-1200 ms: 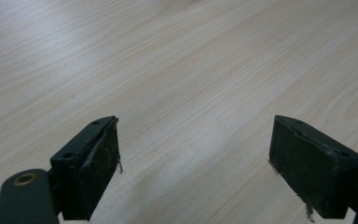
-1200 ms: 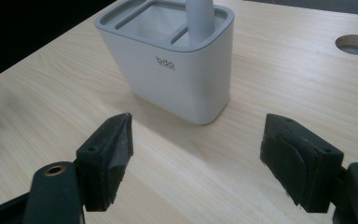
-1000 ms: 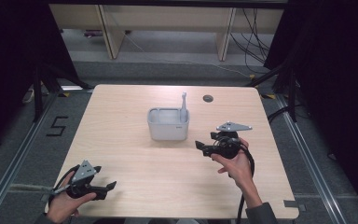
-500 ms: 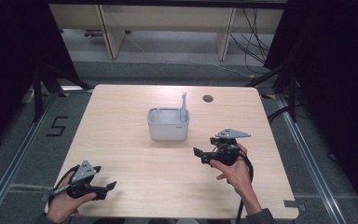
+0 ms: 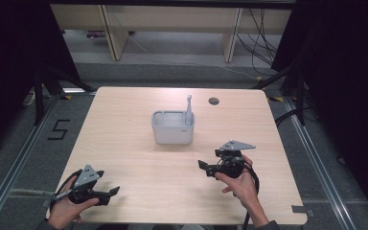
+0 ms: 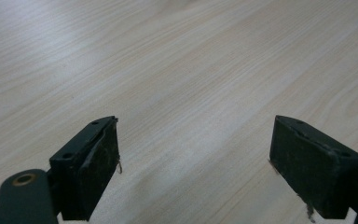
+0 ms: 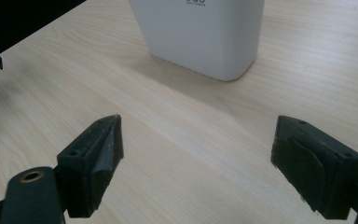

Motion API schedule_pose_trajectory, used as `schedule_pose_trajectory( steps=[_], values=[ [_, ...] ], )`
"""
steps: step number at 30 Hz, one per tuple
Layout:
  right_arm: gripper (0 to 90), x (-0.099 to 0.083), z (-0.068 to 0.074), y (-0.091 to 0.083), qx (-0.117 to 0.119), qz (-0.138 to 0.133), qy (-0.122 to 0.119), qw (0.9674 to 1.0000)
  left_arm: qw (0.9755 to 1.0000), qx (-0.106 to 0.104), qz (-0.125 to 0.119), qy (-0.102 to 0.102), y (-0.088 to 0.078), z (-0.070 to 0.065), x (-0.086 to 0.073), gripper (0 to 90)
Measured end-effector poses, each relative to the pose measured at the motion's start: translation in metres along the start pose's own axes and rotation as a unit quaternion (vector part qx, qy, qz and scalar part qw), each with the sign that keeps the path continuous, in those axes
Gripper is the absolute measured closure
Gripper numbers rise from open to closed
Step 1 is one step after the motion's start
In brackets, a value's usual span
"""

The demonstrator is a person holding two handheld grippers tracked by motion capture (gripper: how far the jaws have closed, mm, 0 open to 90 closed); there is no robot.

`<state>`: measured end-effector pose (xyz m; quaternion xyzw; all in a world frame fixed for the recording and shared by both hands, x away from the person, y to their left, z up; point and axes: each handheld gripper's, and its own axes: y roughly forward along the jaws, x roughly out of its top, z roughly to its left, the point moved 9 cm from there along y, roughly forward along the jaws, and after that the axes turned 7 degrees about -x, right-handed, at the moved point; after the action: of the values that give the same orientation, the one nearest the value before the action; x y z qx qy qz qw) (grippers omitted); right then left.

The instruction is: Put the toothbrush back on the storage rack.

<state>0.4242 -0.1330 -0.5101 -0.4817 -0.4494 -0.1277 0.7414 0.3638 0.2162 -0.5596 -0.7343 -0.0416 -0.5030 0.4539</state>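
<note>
A white rectangular container point(image 5: 172, 128) stands on the middle of the wooden table point(image 5: 124, 148), with a grey utensil handle point(image 5: 189, 106) sticking up from its right rear corner. My right gripper point(image 5: 206, 169) is held low in front and to the right of it, pointing left. Its jaws have just been opening and stand wide with nothing between them. The right gripper view looks past that gripper point(image 7: 196, 135) to the container's base point(image 7: 200, 37) a short way ahead. My left gripper point(image 5: 108, 183) rests near the front left edge, open over bare wood point(image 6: 193, 140).
A small round grommet hole point(image 5: 213, 101) sits near the table's far edge. Cables trail from both grippers toward the near edge. Pale shelving point(image 5: 172, 28) stands beyond the table, and dark curtains close in both sides.
The right hand has drawn back toward the near edge and sunk closer to the tabletop, away from the container. The left hand has stayed put.
</note>
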Motion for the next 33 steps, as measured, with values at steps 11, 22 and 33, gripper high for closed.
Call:
schedule_pose_trajectory(
  steps=[11, 22, 33],
  values=[
    [17.2, -0.015, 0.006, 0.001, 0.009, 0.008, 0.011, 0.9999, 1.0, 0.001, -0.003, 0.004, 0.0, 0.001, 0.001, 15.1],
    [17.3, -0.035, 0.008, -0.001, 0.006, 0.021, 0.0, 0.9998, 1.0, 0.002, -0.003, 0.006, 0.0, 0.0, 0.001, 15.0],
    [16.5, -0.053, 0.01, -0.007, 0.01, 0.031, 0.009, 0.9994, 0.9999, 0.001, 0.0, 0.012, -0.001, 0.001, 0.001, 15.0]
  ],
)
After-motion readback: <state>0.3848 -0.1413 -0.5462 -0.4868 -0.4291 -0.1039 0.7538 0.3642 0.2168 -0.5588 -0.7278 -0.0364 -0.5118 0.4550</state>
